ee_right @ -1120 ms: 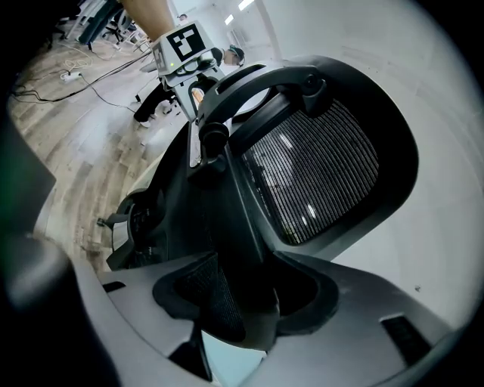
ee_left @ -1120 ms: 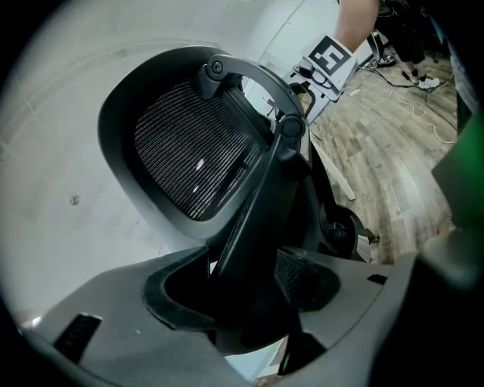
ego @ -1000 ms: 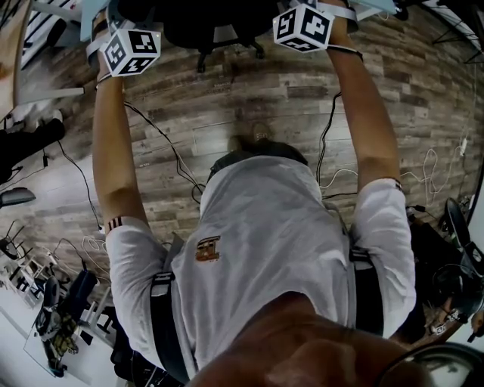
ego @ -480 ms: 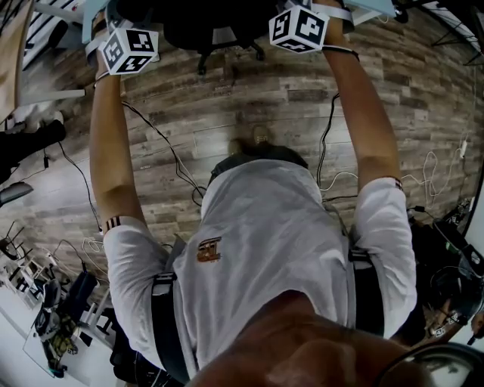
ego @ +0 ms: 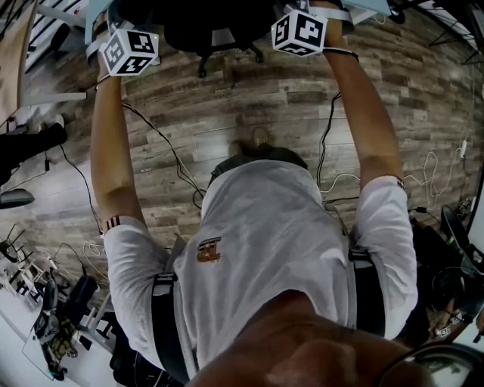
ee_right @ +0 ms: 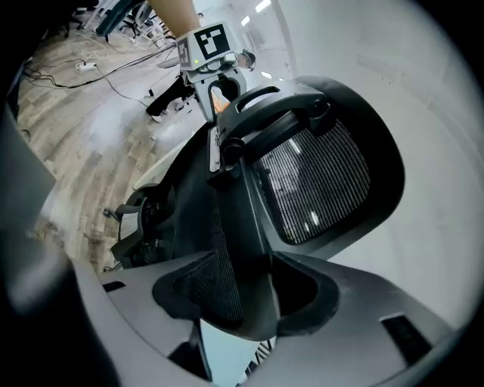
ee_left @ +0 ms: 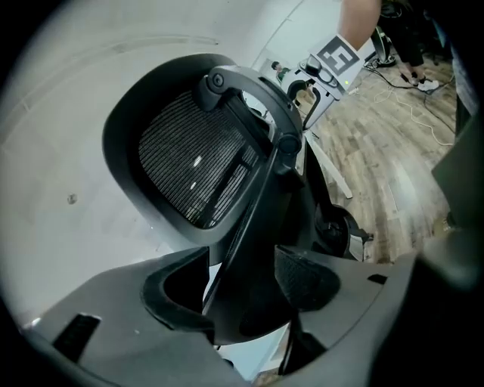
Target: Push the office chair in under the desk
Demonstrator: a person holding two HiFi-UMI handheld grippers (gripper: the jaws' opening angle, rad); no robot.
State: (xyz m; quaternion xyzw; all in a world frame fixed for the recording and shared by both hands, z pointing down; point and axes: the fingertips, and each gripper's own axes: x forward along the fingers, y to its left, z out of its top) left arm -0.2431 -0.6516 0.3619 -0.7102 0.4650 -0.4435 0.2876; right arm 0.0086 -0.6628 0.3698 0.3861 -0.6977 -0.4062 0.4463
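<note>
One office chair (ego: 214, 29) stands on the plank floor (ego: 227, 113), ahead of the person. Two tongs grip its mesh backrest (ee_left: 197, 174): the left tongs (ee_left: 242, 287) are closed on one side edge, the right tongs (ee_right: 242, 291) on the other.

Head cam: above the person, facing steeply down over shirt (ego: 265, 249) and floor (ego: 249, 98), office chair (ego: 204, 23) at top edge. Cams on left gripper (ee_left: 242, 291) and right gripper (ee_right: 240, 291): v. close to chair back, angled toward each other, each seeing the other gripper. All 3 share chair + floor.
</note>
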